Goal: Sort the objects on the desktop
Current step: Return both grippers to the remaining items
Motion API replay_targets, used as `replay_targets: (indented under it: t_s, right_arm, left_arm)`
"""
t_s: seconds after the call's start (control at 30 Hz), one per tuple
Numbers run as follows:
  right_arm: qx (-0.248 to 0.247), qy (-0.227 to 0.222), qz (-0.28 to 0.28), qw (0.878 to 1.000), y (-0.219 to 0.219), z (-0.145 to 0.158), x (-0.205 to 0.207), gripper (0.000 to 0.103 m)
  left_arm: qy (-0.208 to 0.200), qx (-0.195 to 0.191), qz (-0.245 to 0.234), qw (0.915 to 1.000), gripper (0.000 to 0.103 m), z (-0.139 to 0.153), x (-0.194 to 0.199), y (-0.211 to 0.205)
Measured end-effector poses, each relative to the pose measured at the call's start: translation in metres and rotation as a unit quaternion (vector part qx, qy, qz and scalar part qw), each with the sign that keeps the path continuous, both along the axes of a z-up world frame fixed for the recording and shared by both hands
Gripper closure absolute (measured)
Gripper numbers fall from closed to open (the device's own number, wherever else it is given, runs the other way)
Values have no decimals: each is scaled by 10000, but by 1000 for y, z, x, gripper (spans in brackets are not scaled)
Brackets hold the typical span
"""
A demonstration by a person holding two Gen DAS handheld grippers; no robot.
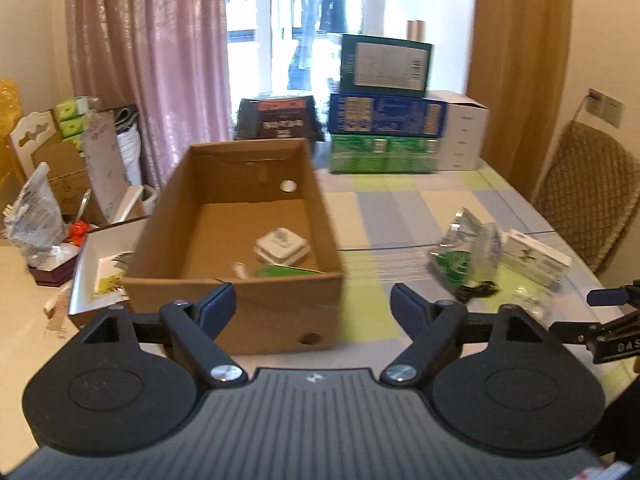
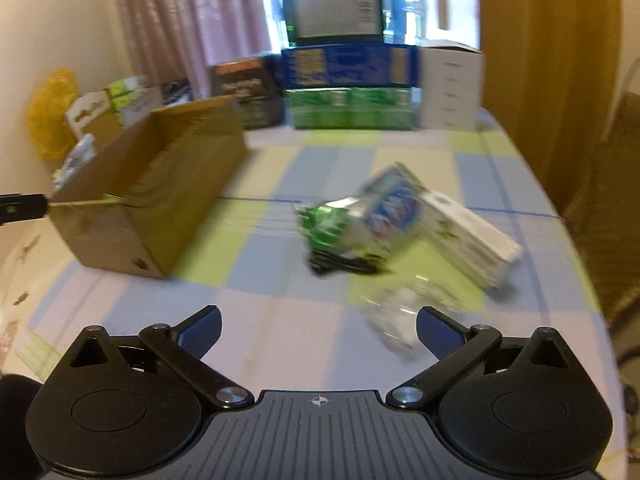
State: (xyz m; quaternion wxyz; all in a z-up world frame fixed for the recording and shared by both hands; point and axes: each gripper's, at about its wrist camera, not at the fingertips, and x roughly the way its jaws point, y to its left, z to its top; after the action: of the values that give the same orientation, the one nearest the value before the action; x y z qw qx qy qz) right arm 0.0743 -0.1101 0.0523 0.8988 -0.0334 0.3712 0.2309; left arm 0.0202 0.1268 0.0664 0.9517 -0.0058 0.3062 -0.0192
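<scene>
Brown corrugated cardboard box (image 1: 240, 240), centre-left of the left view, holds a white square container (image 1: 282, 245) and a green packet (image 1: 286, 271). Crinkly foil packets (image 2: 360, 220) and a white carton (image 2: 468, 236) lie centre-right on the checked counter (image 2: 280, 168). Left gripper (image 1: 313, 304) and right gripper (image 2: 319, 328): jaws released, empty.
</scene>
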Motion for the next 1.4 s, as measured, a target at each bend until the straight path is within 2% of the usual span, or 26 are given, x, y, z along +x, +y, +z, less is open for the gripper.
replay_targets:
  t_s: [0.07, 0.23, 0.57, 0.83, 1.13, 1.4]
  right_arm:
    - [-22, -10, -94, 10000, -16, 0, -2, 2]
    - [-70, -21, -352, 9994, -52, -5, -7, 2]
    - [-65, 54, -650, 9979, -100, -15, -6, 2]
    - [-299, -25, -318, 9990, -118, -20, 5, 2]
    - [-715, -180, 153, 9972, -133, -28, 33, 2]
    - [-889, -354, 548, 9939, -135, -36, 63, 2]
  left_arm:
    - [48, -77, -121, 9999, 12, -4, -2, -15]
    - [293, -113, -543, 9980, 10, -20, -3, -53]
    - [635, 209, -1405, 9878, 10, -53, 6, -122]
    - [677, 598, -1961, 9764, 10, -71, 25, -163]
    - [718, 1032, -2541, 9590, 10, -96, 58, -211]
    - [702, 1321, -2845, 9470, 12, -121, 83, -246]
